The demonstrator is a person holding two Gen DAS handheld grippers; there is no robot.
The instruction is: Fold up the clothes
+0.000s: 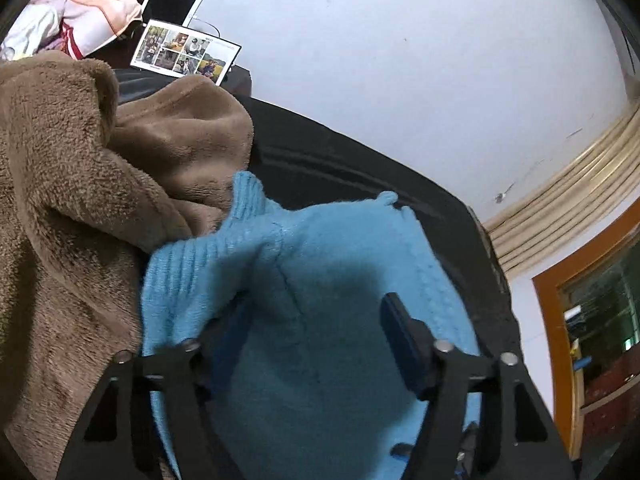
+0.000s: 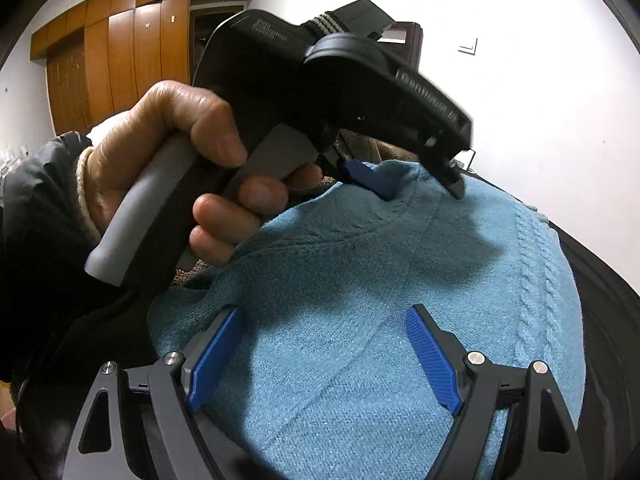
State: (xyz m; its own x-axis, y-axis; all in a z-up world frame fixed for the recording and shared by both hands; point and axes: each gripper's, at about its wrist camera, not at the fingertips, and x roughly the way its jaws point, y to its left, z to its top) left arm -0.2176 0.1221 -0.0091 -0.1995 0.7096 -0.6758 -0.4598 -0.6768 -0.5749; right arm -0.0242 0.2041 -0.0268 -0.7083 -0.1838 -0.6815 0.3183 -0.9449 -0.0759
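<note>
A light blue knit sweater (image 1: 340, 280) lies on a black table (image 1: 340, 156), its ribbed edge bunched up at the left. In the left wrist view my left gripper (image 1: 316, 320) stands open right over it, with the ribbed fold draped over the left finger. The right wrist view shows the sweater (image 2: 400, 280) with its cable-knit stripe at the right. My right gripper (image 2: 324, 332) is open just above the knit, blue pads (image 2: 430, 356) wide apart. A hand (image 2: 168, 148) holds the left gripper (image 2: 416, 186), whose tips touch the sweater's far part.
A brown fleece garment (image 1: 80, 200) is heaped against the sweater's left side. Behind it sit a sheet of photos (image 1: 184, 54), a tablet (image 1: 174, 2) and a pile of pink and white clothes (image 1: 80, 12). The table edge (image 1: 492, 264) curves along the right. Wooden wardrobes (image 2: 120, 52) stand at the back.
</note>
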